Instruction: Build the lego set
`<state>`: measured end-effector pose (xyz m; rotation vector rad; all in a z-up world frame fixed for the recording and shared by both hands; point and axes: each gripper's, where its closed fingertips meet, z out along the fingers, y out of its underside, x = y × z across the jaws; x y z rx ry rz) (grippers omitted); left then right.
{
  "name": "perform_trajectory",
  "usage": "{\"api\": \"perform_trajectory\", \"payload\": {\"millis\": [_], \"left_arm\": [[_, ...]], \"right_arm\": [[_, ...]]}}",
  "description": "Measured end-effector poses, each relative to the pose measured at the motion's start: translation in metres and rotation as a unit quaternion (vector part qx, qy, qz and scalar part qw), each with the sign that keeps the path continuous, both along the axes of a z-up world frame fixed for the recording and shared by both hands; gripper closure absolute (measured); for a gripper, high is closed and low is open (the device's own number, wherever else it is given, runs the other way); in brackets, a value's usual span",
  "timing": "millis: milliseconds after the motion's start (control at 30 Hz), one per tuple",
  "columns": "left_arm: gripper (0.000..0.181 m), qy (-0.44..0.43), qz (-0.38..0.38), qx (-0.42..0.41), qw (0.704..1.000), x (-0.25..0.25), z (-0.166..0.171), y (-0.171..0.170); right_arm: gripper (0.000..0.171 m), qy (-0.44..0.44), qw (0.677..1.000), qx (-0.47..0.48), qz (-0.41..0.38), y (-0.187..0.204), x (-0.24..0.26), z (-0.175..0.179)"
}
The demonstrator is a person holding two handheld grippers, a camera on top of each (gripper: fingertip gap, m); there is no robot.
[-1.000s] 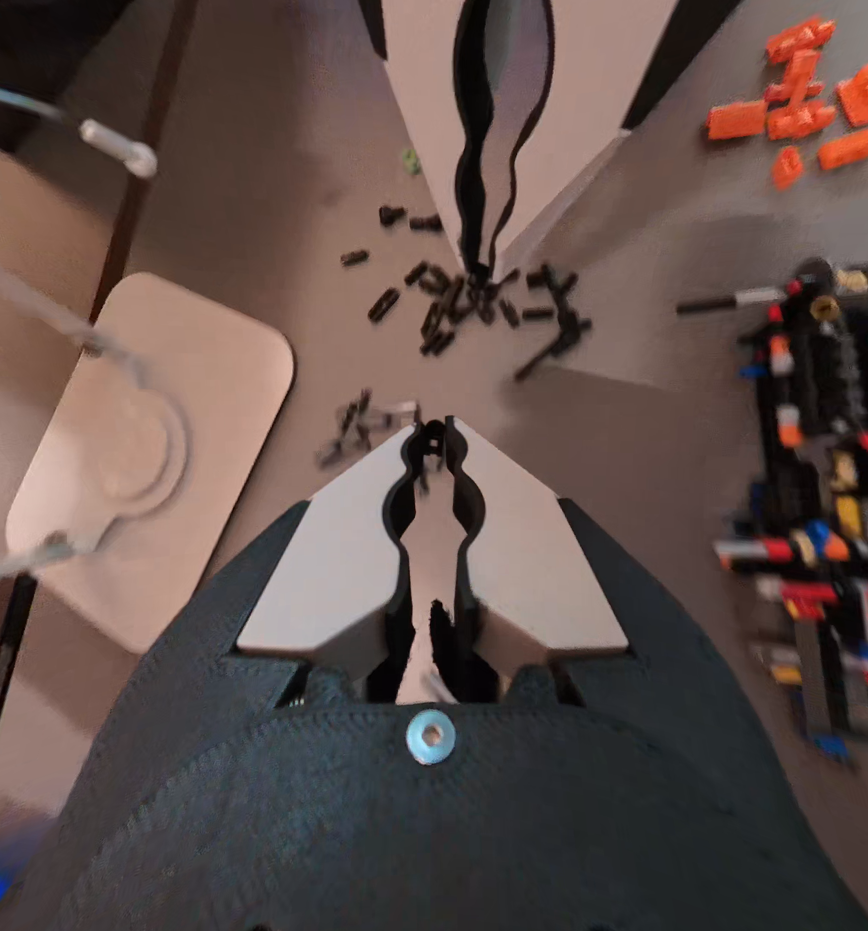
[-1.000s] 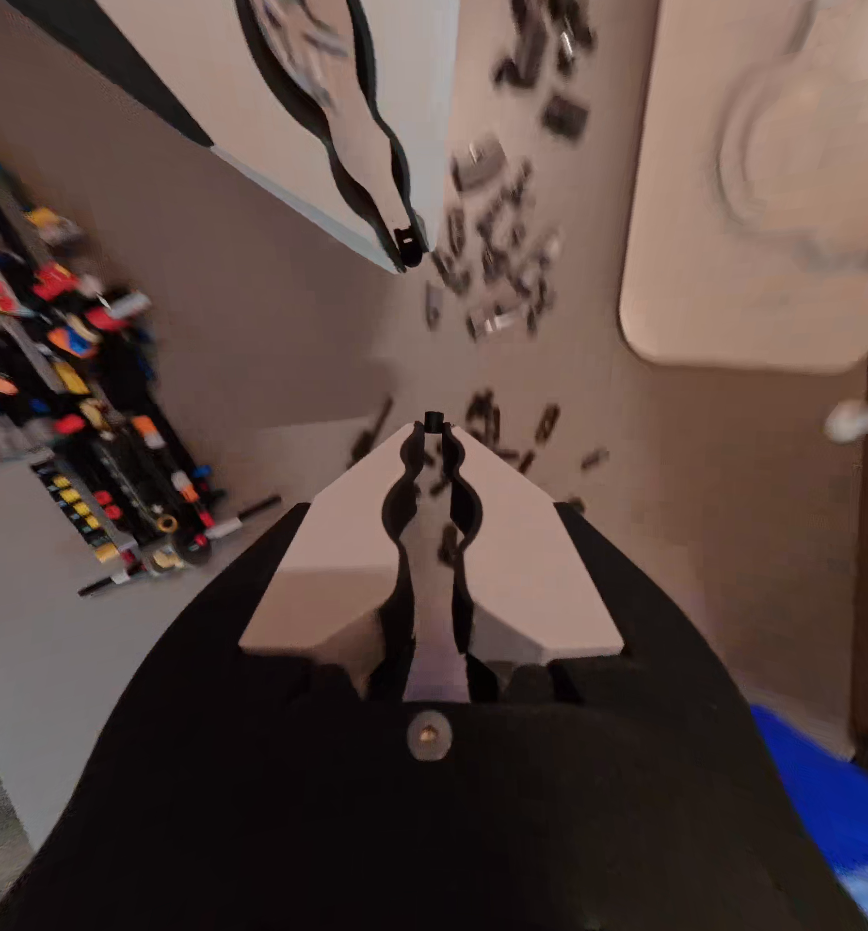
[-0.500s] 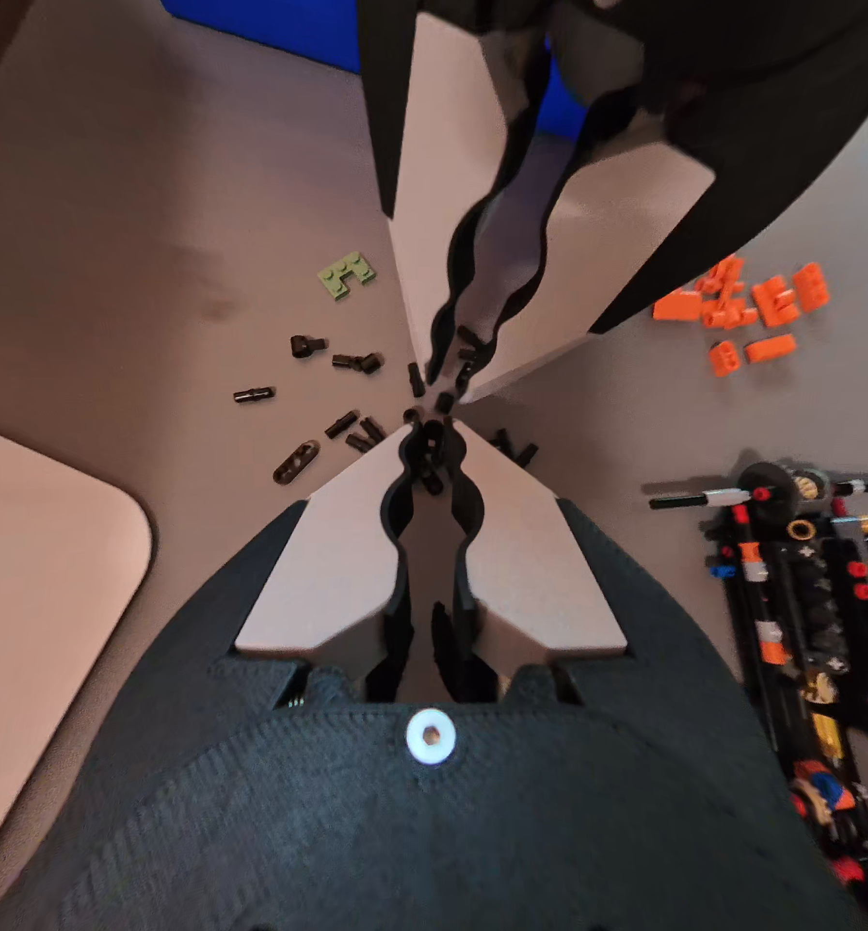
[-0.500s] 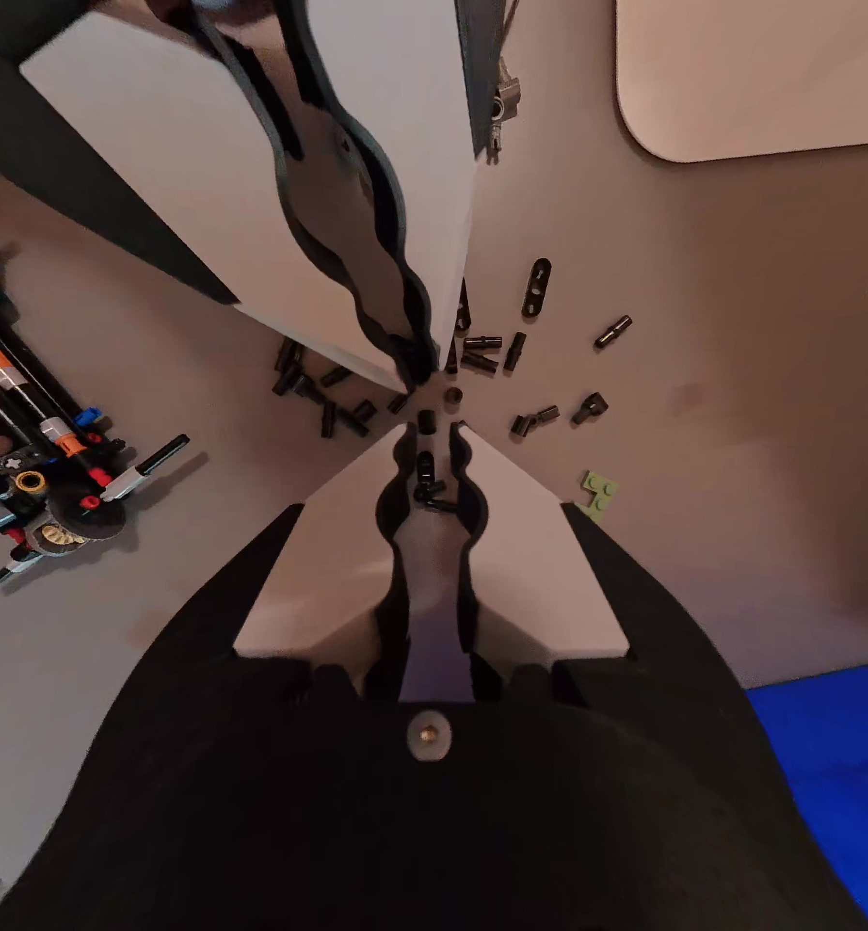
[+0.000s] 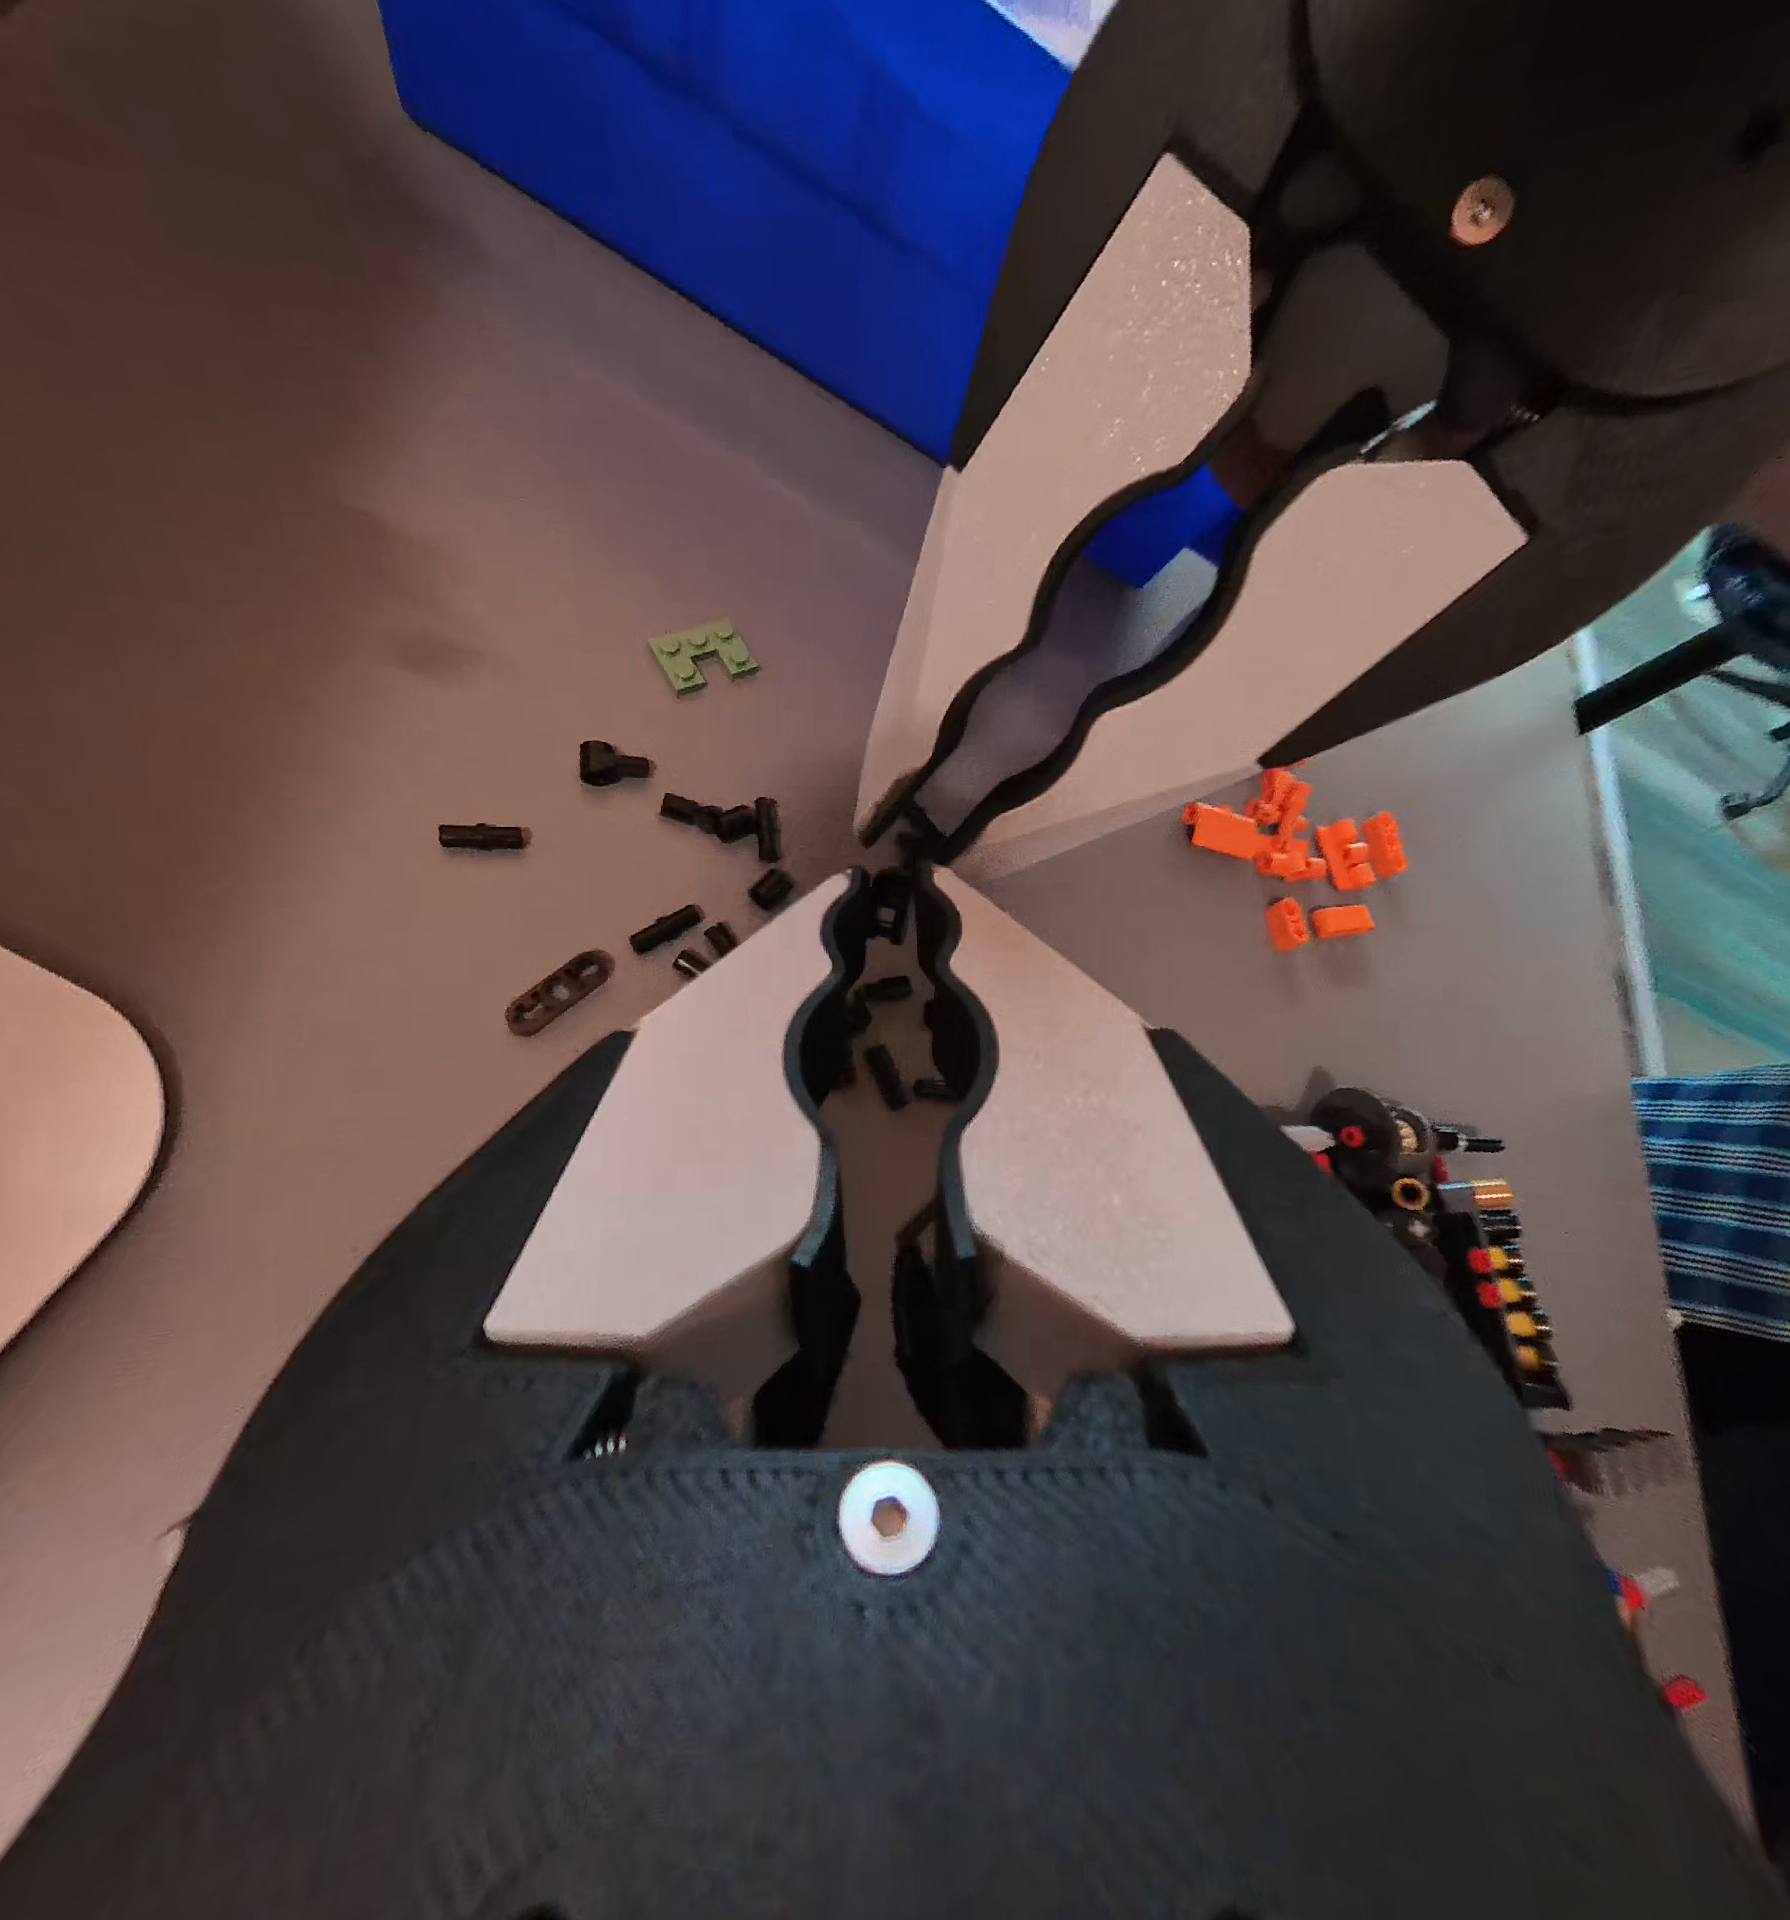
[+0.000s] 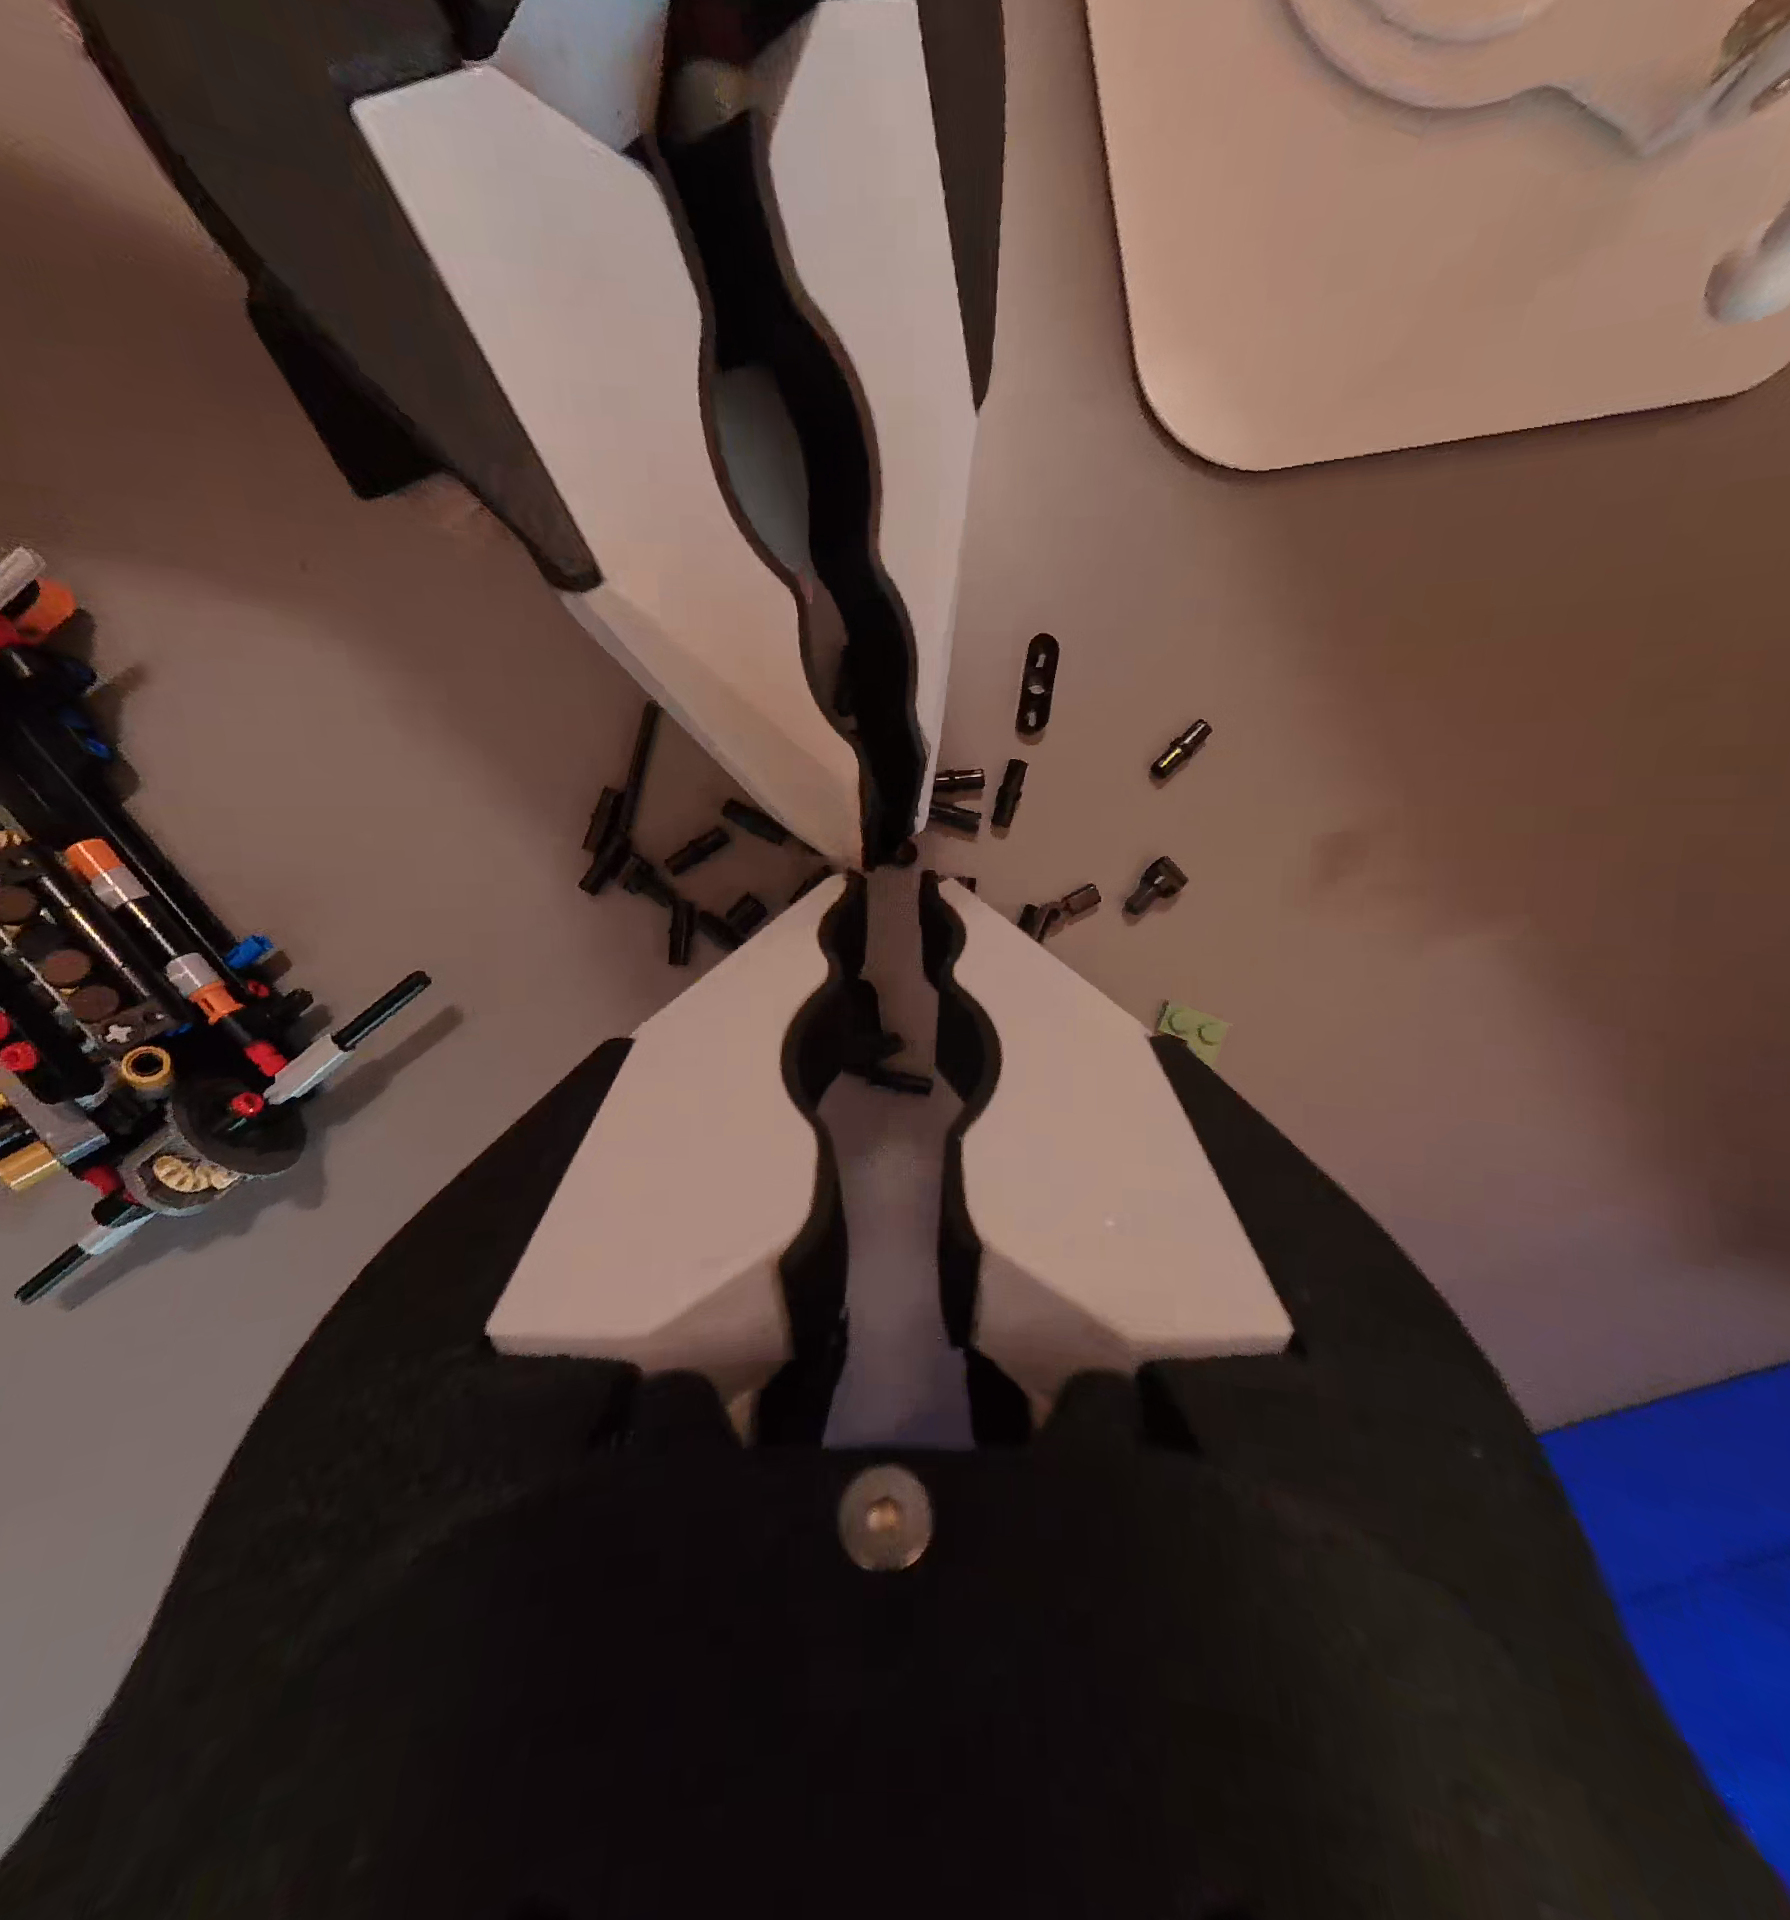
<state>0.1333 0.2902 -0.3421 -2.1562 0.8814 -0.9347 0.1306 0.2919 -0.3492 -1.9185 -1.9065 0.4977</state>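
the left gripper (image 5: 889, 883) pinches a small black pin (image 5: 886, 902), tip-to-tip with the slightly parted right gripper (image 6: 886, 883), above the scattered black pins (image 5: 704, 883), seemingly to mate pieces.

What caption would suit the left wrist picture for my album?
Two handheld grippers, left and right, meet tip to tip over scattered black pins.

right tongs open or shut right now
Open: in the right wrist view the right tongs show a clear gap at the tips, with table and black pins visible between.
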Motion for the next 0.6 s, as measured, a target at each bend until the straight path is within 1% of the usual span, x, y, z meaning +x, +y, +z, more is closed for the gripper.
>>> {"api": "perform_trajectory", "payload": {"millis": [67, 100, 200, 300, 333, 400, 433, 533, 600], "left_arm": [[0.171, -0.021, 0.006, -0.013, 1.000, 0.000, 0.002, 0.000], [0.169, -0.031, 0.009, -0.017, 0.999, 0.001, 0.004, 0.001], [0.163, -0.050, 0.017, -0.029, 0.998, 0.003, 0.008, 0.002], [0.162, -0.051, 0.019, -0.027, 0.998, 0.001, 0.012, 0.003], [0.163, -0.041, 0.021, -0.020, 0.999, -0.002, 0.014, 0.003], [0.165, -0.022, 0.017, 0.001, 1.000, -0.009, 0.021, -0.004], [0.165, -0.006, 0.019, 0.017, 1.000, -0.016, 0.026, -0.007], [0.166, 0.044, 0.020, 0.037, 0.998, -0.039, 0.037, -0.028], [0.167, 0.059, 0.023, 0.056, 0.996, -0.054, 0.052, -0.045]], "right_arm": [[0.158, -0.001, 1.000, -0.004, -0.002, 0.000, 0.002, 0.001], [0.152, 0.000, 1.000, -0.006, -0.003, 0.000, 0.003, 0.002], [0.151, 0.006, 1.000, -0.008, -0.002, -0.003, 0.002, 0.005], [0.153, 0.001, 1.000, 0.002, -0.003, -0.002, 0.004, 0.004], [0.153, -0.003, 1.000, 0.014, -0.007, 0.000, 0.006, 0.006], [0.158, 0.020, 1.000, 0.020, -0.006, -0.001, 0.004, 0.019], [0.156, 0.024, 1.000, 0.018, -0.007, -0.002, 0.005, 0.024], [0.159, 0.040, 0.999, 0.035, -0.009, 0.000, 0.008, 0.044], [0.161, 0.052, 0.998, 0.031, -0.006, -0.003, 0.008, 0.056]]}}
